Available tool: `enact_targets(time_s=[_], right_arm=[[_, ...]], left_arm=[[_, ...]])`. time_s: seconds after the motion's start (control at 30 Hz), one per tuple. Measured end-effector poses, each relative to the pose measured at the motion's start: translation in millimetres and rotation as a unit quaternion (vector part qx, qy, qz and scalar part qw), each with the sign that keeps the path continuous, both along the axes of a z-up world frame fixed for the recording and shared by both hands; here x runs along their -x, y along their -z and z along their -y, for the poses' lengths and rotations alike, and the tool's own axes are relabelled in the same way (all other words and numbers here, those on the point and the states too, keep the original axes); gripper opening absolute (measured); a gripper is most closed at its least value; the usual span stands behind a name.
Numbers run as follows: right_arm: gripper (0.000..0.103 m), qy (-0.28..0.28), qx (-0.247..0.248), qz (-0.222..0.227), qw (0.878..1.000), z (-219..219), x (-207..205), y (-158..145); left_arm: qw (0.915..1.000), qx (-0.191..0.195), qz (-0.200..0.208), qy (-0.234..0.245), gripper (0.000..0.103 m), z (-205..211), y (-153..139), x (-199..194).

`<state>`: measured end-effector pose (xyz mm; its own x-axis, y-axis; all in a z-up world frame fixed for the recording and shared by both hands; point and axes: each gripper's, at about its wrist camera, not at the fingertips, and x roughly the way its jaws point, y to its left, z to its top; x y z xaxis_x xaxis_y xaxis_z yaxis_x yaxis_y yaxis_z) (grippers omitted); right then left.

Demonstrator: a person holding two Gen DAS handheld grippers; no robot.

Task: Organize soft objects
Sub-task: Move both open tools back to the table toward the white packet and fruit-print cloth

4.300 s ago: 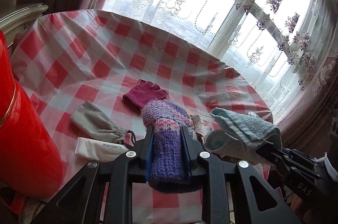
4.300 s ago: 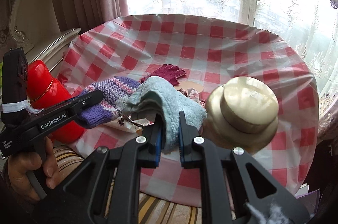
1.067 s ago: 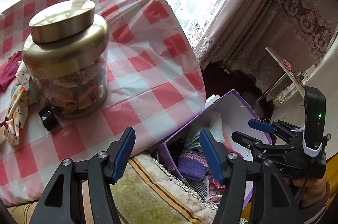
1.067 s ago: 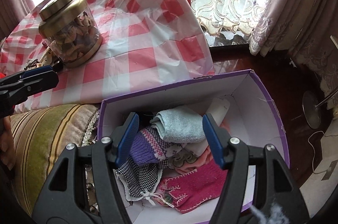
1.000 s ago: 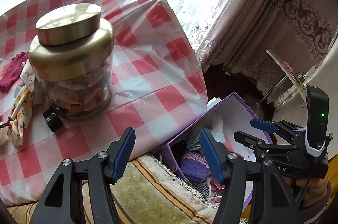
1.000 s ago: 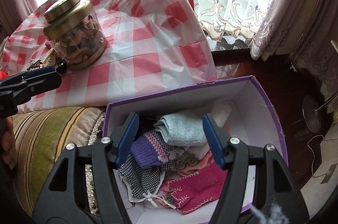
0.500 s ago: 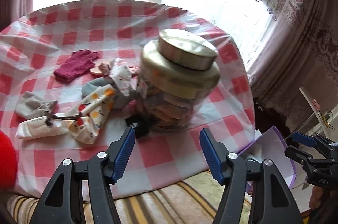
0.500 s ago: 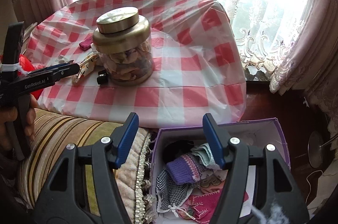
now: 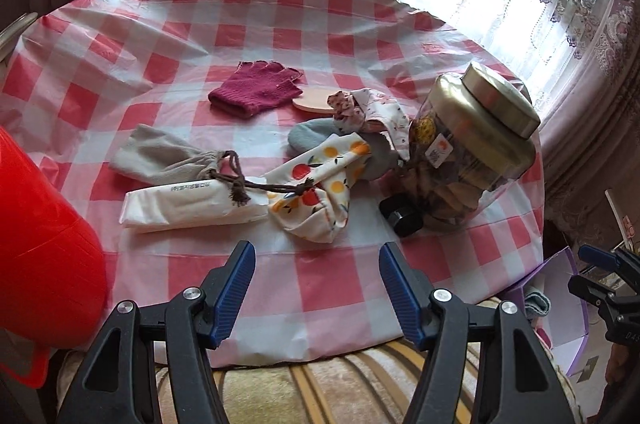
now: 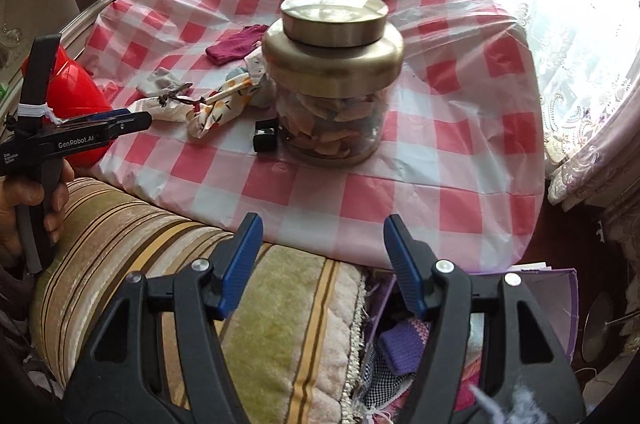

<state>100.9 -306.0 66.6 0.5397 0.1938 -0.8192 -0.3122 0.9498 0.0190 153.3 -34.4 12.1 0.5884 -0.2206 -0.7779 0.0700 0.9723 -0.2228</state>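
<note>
Left gripper (image 9: 314, 288) jaws spread wide, nothing between them, poised over near edge of checked tablecloth (image 9: 320, 280). Right gripper (image 10: 322, 264) equally wide, empty, above striped cushion (image 10: 168, 256) and purple box (image 10: 560, 288) with purple knit item (image 10: 400, 348) inside. On table: white packet (image 9: 188, 203) touching fruit-print pouch (image 9: 316, 183), grey drawstring bag (image 9: 156, 155) behind. Gold-lidded glass jar (image 9: 468, 151) right, small black object (image 9: 402, 218) at its base. Farther: maroon glove (image 9: 256, 89). Red container (image 9: 36, 252) at left.
</note>
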Motion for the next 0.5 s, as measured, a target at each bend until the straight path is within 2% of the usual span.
enact_targets(time_s=[0.3,0.5], right_arm=[[0.067,-0.033,-0.004,-0.035,0.999,-53.0,-29.8,21.7],[0.067,-0.061,0.009,-0.041,0.997,-82.8,-37.4,27.6]], left_arm=[[0.9999,-0.010,-0.004,0.004,0.065,-28.3,4.6,4.7],[0.9997,-0.016,-0.019,-0.005,0.065,-45.5,12.0,-2.8]])
